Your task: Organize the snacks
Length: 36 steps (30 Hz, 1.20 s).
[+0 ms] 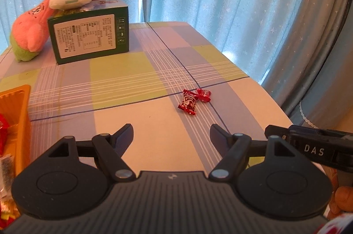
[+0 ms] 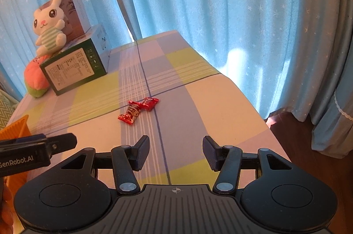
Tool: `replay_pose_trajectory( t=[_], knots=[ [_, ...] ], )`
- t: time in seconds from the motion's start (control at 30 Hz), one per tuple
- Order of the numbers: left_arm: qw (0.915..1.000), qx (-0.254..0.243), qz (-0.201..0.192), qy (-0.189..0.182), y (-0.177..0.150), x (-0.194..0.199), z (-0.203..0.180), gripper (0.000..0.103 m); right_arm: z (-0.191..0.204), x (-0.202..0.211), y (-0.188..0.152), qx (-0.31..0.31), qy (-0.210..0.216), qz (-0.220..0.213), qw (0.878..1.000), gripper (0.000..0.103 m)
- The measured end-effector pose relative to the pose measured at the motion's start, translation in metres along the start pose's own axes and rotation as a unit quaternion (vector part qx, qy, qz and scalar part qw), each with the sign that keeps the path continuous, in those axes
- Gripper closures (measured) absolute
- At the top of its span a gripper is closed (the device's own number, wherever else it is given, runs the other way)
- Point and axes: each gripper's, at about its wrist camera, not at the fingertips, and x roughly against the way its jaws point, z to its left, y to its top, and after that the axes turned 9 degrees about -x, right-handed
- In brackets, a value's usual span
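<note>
Starting at the left, we see the orange tray [image 1: 16, 101] with wrapped snacks already in it, then our left gripper [image 1: 171, 134] spread wide and empty. Two red candies [image 1: 192, 101] lie touching on the checked tablecloth [image 1: 123, 79], ahead of both tools. Our right gripper [image 2: 175, 151] also gapes, holding nothing. We judge it best to take the nearer candy alone, pinching its middle, not the crimped end.
</note>
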Motion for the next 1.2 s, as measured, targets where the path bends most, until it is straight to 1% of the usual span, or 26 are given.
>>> replay_pose_trajectory(
  t=[0.07, 0.2, 0.37, 0.43, 0.57, 0.63, 0.73, 0.83, 0.9, 0.97, 1.0, 1.07, 1.13, 1.2],
  knots=[
    [1.0, -0.004, -0.001, 0.0, 0.003, -0.013, -0.001, 0.029, -0.001, -0.012, 0.001, 0.0, -0.003, -0.002, 1.0, 0.049],
    [1.0, 0.002, 0.002, -0.005, 0.007, -0.041, 0.002, 0.03, -0.003, -0.034, 0.005, -0.004, 0.006, -0.002, 1.0, 0.049],
    [0.9999, 0.001, 0.005, -0.012, 0.011, -0.073, 0.002, 0.036, -0.004, -0.056, 0.013, 0.013, 0.007, -0.007, 1.0, 0.05],
    [0.9998, 0.003, 0.006, -0.018, 0.013, -0.083, 0.001, 0.04, -0.008, -0.063, 0.015, 0.008, 0.002, -0.008, 1.0, 0.05],
    [0.9995, -0.009, -0.001, -0.031, 0.014, -0.102, -0.005, 0.043, -0.016, -0.07, 0.019, -0.002, -0.007, -0.013, 1.0, 0.05],
    [0.9989, -0.012, -0.009, -0.046, 0.015, -0.11, -0.007, 0.046, -0.021, -0.071, 0.02, -0.007, -0.011, -0.015, 1.0, 0.05],
    [0.9982, -0.032, -0.012, -0.05, 0.015, -0.121, -0.012, 0.058, -0.026, -0.071, 0.02, -0.015, -0.015, -0.017, 1.0, 0.05],
    [0.9975, -0.045, -0.009, -0.053, 0.016, -0.132, -0.015, 0.062, -0.028, -0.071, 0.021, -0.018, -0.017, -0.019, 1.0, 0.05],
    [0.9972, -0.055, -0.015, -0.048, 0.015, -0.135, -0.017, 0.064, -0.029, -0.073, 0.021, -0.018, -0.017, -0.019, 1.0, 0.05],
    [0.9969, -0.061, -0.017, -0.047, 0.016, -0.137, -0.018, 0.068, -0.029, -0.074, 0.021, -0.018, -0.015, -0.017, 1.0, 0.05],
    [0.9966, -0.065, -0.017, -0.047, 0.016, -0.138, -0.018, 0.075, -0.029, -0.075, 0.02, -0.017, -0.014, -0.016, 1.0, 0.05],
    [0.9961, -0.075, -0.017, -0.044, 0.016, -0.136, -0.018, 0.08, -0.028, -0.076, 0.02, -0.013, -0.011, -0.017, 1.0, 0.05],
    [0.9962, -0.075, -0.018, -0.042, 0.013, -0.133, -0.015, 0.084, -0.027, -0.076, 0.02, -0.012, -0.007, -0.019, 1.0, 0.05],
    [0.9964, -0.077, -0.024, -0.023, 0.009, -0.125, -0.014, 0.084, -0.024, -0.078, 0.02, -0.008, 0.001, -0.021, 1.0, 0.05]
  ],
)
